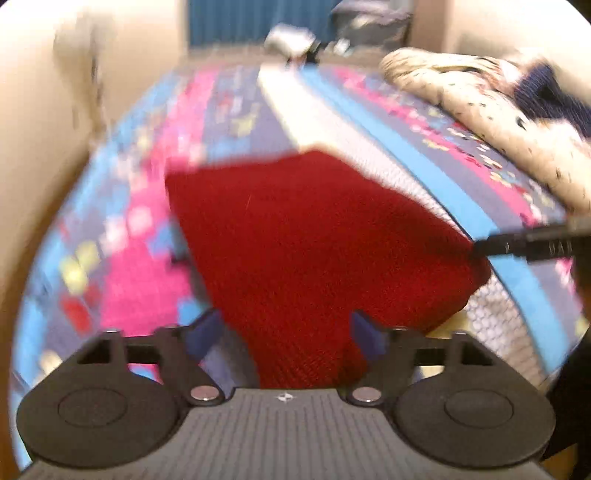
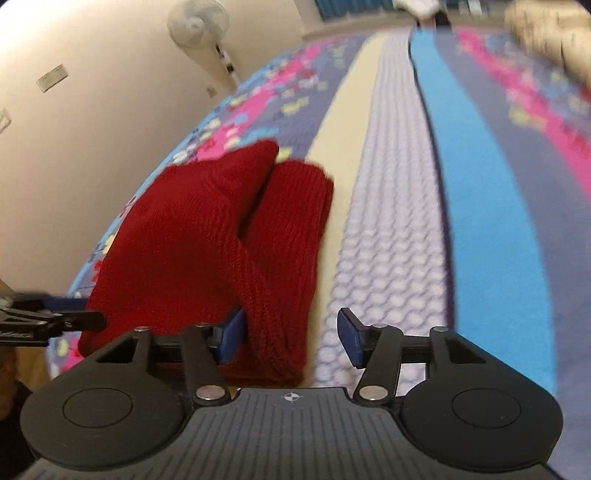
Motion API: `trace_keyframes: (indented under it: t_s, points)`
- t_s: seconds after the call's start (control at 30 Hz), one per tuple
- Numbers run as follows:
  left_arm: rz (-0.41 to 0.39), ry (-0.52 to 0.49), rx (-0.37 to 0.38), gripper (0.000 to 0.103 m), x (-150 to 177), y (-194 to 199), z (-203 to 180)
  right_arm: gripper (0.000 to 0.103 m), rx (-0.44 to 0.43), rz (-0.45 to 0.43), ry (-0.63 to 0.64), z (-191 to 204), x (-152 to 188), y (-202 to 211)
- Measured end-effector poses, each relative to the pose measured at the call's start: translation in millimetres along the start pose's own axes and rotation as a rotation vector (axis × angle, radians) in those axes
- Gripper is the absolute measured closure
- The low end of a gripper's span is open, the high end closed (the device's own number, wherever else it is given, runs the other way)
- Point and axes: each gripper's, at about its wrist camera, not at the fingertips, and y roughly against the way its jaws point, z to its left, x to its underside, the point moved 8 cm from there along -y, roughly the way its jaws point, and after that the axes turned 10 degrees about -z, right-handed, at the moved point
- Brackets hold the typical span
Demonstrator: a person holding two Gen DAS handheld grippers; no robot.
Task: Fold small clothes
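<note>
Holding both tools over the bed [image 2: 480, 206], you have one red knit garment [image 1: 314, 240] under you, lying on the patterned bedspread. Your left gripper [image 1: 286, 334] has its jaws spread wide, and the garment's near edge lies between the two blue pads [image 1: 364, 334] — whether either pad presses the knit is unclear through the blur. Your right gripper [image 2: 291, 339] is likewise wide apart; its left pad [image 2: 231, 339] sits against the garment's folded near corner, while the other pad hangs over the pale honeycomb stripe of the bedspread, clear of the cloth. Neither tool is clamping anything.

In the right wrist view the garment [image 2: 207, 240] shows two rounded lobes at its far end, one lapped over the other, with a thick doubled band running toward your jaws. The left tool's tip meets the garment's left edge there; in the left wrist view the right tool's tip meets its right corner.

Beyond the garment — one speckled cream blanket [image 1: 480, 107] at the bed's far right, and one standing fan [image 2: 195, 22] by the wall.
</note>
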Motion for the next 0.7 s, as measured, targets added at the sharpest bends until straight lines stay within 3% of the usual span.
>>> trace_keyframes:
  t_s: [0.07,0.1,0.2,0.3,0.37,0.47,0.53,0.63,0.7]
  points:
    - [-0.078,-0.074,-0.028,0.015,-3,18,-18,0.045,0.051,-0.085,0.090,8,-3,19]
    - [-0.101,-0.081,-0.047,0.010,-2,25,-24,0.045,0.063,-0.119,0.105,11,-4,28]
    - [-0.138,-0.019,-0.113,0.001,4,40,-35,0.036,0.079,-0.197,0.087,18,-2,55]
    - [-0.141,0.014,-0.142,0.001,14,51,-48,0.035,0.161,-0.283,0.067,20,3,82]
    - [-0.154,0.024,-0.154,0.001,21,61,-57,0.035,0.162,-0.320,0.016,21,8,94]
    - [-0.157,0.069,-0.164,0.001,29,71,-64,0.037,0.151,-0.343,-0.001,27,16,101]
    - [-0.128,0.097,-0.170,0.001,37,71,-63,0.044,0.133,-0.338,0.024,31,18,98]
    - [-0.088,0.107,-0.154,0.001,44,64,-61,0.044,0.131,-0.323,0.022,34,21,87]
    - [-0.087,0.128,-0.198,0.001,45,61,-52,0.044,0.125,-0.313,0.024,38,23,85]
